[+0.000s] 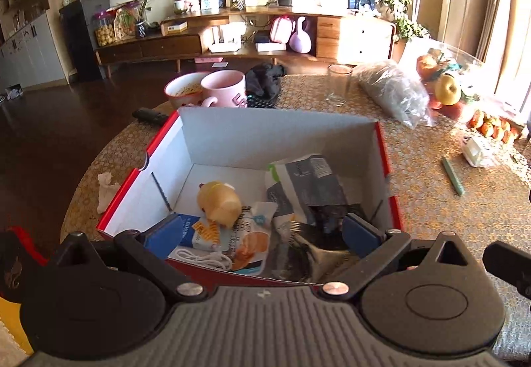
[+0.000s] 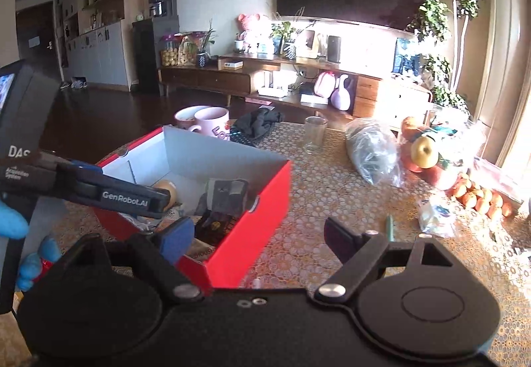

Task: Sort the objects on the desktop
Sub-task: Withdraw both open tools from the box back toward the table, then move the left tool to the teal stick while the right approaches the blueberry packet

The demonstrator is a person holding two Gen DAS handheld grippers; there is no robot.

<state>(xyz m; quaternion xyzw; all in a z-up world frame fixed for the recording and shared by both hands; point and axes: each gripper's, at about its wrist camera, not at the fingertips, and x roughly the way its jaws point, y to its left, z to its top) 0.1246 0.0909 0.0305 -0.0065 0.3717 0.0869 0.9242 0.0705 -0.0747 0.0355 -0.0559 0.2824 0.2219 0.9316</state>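
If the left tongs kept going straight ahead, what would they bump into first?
Probably the clutter in the red box: the left tongs, open and empty, point at the dark packet there, though depth is hard to judge.

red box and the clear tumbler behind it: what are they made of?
Red box: looks like cardboard, glossy red outside, matt white inside; thin folded walls with a cut notch in the rim. Tumbler: probably glass, clear and smooth, the table pattern shows through it; clear plastic cannot be ruled out.
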